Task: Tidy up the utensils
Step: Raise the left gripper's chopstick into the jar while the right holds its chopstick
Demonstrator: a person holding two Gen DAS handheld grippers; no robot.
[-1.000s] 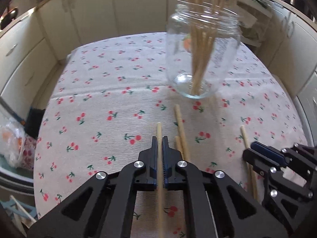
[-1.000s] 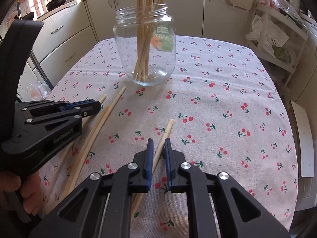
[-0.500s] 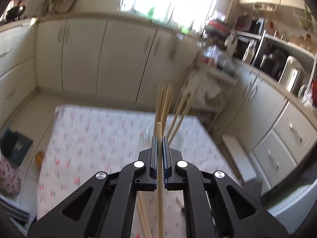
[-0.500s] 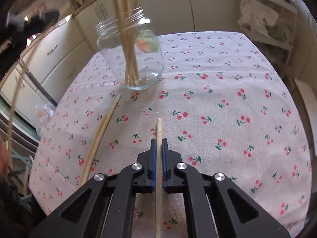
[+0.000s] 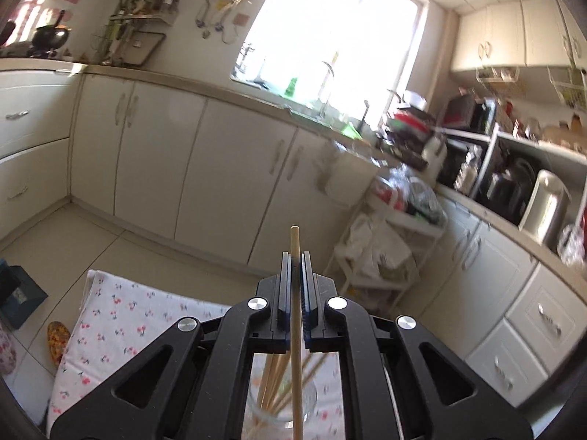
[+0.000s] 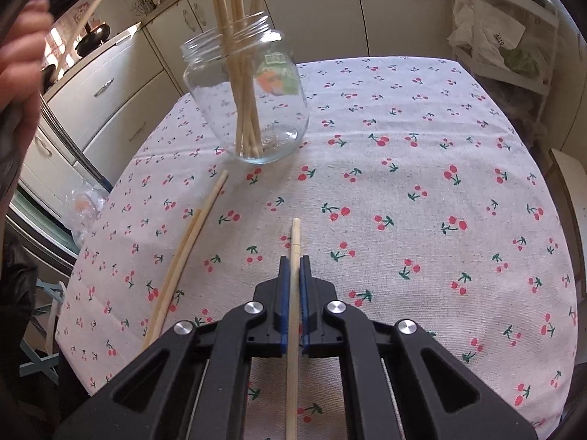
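My left gripper (image 5: 294, 262) is shut on a wooden chopstick (image 5: 295, 293), held upright above the glass jar (image 5: 282, 407), whose mouth with several chopsticks shows below the jaws. My right gripper (image 6: 294, 266) is shut on another chopstick (image 6: 293, 315) and holds it just above the cherry-print tablecloth (image 6: 422, 190). In the right wrist view the jar (image 6: 253, 102) stands at the far left of the table with several chopsticks in it. Two chopsticks (image 6: 183, 256) lie on the cloth to the left of my right gripper. The left-held chopstick (image 6: 99, 0) shows at the top left beside a hand.
Cream kitchen cabinets (image 5: 220, 168) and a bright window (image 5: 330, 36) lie beyond the table. A white rack with bags (image 6: 502, 36) stands at the right. A counter with appliances (image 5: 521, 183) runs along the right. The table edge drops off at the left (image 6: 73, 264).
My left gripper has lifted its chopstick off the table and tilted it upright over the jar. My right gripper closed on the chopstick on the cloth and raised it slightly.
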